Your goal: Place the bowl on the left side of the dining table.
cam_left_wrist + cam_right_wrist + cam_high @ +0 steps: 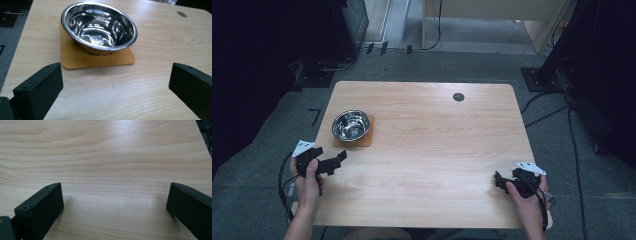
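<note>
Steel bowl (351, 125) sitting upright on a thin wooden mat (368, 140) near the left edge of the table (437, 150), slightly back of the mat's centre, so a strip of mat shows at the front and right. Empty inside, reflecting the room lights. Probably kept on the mat to stop sliding and to mark a set place.

Left gripper (337, 159) held just in front of the mat, a little to its left, apart from both bowl and mat. Jaws spread wide, nothing between them. Pointed toward the bowl (99, 26), which sits centred ahead in the left gripper view with the mat (97, 58) beneath it. Looks like a line-up for reaching the rim, the wide gape leaving room to straddle the wall. Left hand (307, 180) wrapped round the handle, cable trailing off the table edge.

Bare wood across the middle of the table, with a small dark cable grommet (458, 97) at the far side.

Right gripper (498, 180) low over the near right corner, well apart from the bowl. Jaws likewise released and wide, plain tabletop (112, 170) between them. Seemingly parked out of the way, leaving the reach to the other side. Right hand (524, 192) gripping it from behind.
</note>
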`<state>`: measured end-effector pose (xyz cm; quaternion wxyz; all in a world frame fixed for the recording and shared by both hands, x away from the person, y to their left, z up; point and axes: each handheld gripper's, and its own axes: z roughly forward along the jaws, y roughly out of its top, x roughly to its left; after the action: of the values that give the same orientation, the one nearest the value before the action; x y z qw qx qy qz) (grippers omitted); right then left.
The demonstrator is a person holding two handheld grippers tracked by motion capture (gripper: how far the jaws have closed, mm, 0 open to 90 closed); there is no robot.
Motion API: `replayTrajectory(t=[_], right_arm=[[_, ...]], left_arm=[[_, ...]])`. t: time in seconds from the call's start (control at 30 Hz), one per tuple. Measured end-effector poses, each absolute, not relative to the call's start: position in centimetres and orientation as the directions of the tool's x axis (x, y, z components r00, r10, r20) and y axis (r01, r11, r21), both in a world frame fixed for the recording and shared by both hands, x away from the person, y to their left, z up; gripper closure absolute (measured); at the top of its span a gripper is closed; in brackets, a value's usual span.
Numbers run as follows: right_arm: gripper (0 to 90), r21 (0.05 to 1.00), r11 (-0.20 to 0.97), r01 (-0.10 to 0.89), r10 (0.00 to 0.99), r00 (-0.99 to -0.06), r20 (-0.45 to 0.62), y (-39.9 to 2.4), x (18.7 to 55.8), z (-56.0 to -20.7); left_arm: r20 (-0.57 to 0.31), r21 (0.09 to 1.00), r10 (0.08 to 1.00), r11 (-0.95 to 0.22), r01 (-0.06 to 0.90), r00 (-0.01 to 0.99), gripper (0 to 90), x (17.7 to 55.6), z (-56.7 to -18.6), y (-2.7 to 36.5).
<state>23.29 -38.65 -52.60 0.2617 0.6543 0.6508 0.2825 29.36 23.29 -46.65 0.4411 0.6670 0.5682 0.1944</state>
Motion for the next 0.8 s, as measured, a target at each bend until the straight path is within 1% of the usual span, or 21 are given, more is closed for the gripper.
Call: replayTrajectory(t=[0.07, 0.13, 0.47, 0.5, 0.63, 0.8], right_arm=[[0.3, 0.71, -0.016, 0.704, 1.0, -0.006, 0.029, -38.6, 23.3, -52.6], [0.3, 0.71, -0.016, 0.704, 1.0, -0.007, 0.029, -38.6, 23.3, -52.6], [0.3, 0.71, -0.016, 0.704, 1.0, -0.007, 0.029, -38.6, 23.3, -52.6], [0.3, 0.71, -0.016, 0.704, 1.0, -0.006, 0.029, -38.6, 23.3, -52.6], [0.3, 0.71, -0.016, 0.704, 1.0, -0.007, 0.029, -38.6, 23.3, -52.6], [0.3, 0.71, -0.016, 0.704, 1.0, -0.007, 0.029, -38.6, 23.3, -52.6]], left_arm=[[-0.252, 0.81, 0.926, 0.042, 0.585, 0.282, 0.0, 28.9, -46.8, 23.3], [-0.237, 0.811, 0.929, 0.027, 0.585, 0.285, 0.0, 28.5, -46.9, 23.3], [-0.231, 0.81, 0.925, 0.012, 0.586, 0.301, 0.0, 26.7, -48.1, 23.7], [-0.219, 0.811, 0.931, 0.007, 0.585, 0.293, 0.0, 26.4, -48.3, 23.8], [-0.218, 0.804, 0.932, 0.004, 0.594, 0.29, 0.0, 25.9, -48.8, 24.3], [-0.231, 0.799, 0.931, 0.017, 0.601, 0.281, 0.0, 25.0, -49.6, 24.9]])
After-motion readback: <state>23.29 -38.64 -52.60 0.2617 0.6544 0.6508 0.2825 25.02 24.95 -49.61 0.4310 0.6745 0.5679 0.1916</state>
